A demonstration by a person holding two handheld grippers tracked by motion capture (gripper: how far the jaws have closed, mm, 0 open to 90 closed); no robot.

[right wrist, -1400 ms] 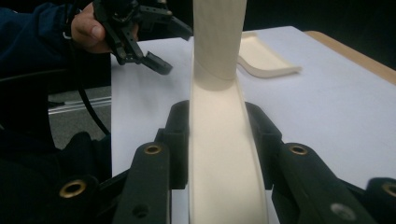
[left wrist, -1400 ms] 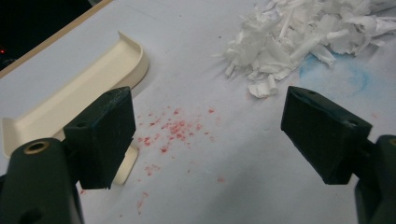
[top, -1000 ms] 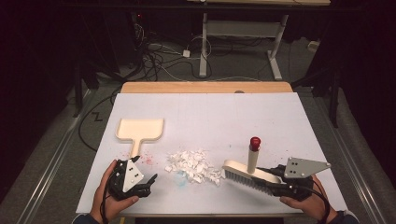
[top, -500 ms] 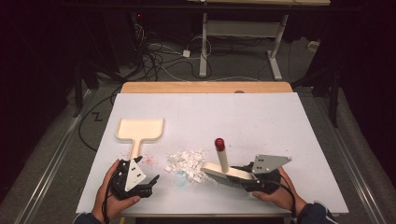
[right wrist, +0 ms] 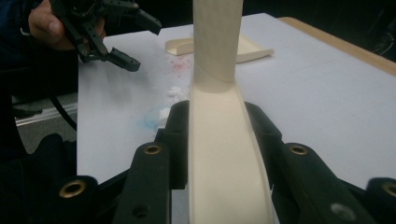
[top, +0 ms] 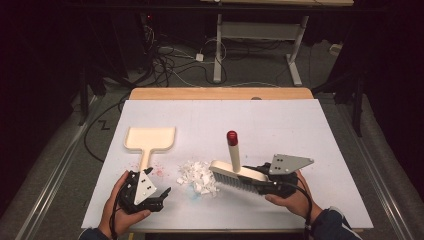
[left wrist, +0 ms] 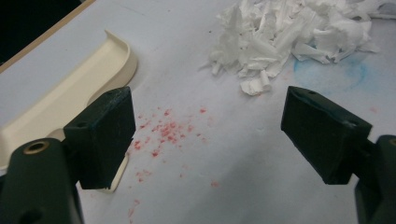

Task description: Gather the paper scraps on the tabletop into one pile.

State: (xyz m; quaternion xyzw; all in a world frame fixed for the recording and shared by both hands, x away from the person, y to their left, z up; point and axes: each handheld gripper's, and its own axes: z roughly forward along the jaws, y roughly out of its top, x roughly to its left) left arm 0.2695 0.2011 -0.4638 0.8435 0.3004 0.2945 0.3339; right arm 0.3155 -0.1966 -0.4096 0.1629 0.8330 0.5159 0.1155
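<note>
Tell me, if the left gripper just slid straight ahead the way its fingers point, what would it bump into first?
Probably the heap of paper scraps, past the red specks; the left gripper is open, and the dustpan lies off to the side.

Brush (top: 235, 175) in R tongs (top: 261, 181)

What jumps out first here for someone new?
The heap of white paper shreds near the table's front middle, with the right gripper clamped on a cream brush whose red-capped handle stands up beside it. To the left lies a cream dustpan, the open left gripper near its handle.
</note>
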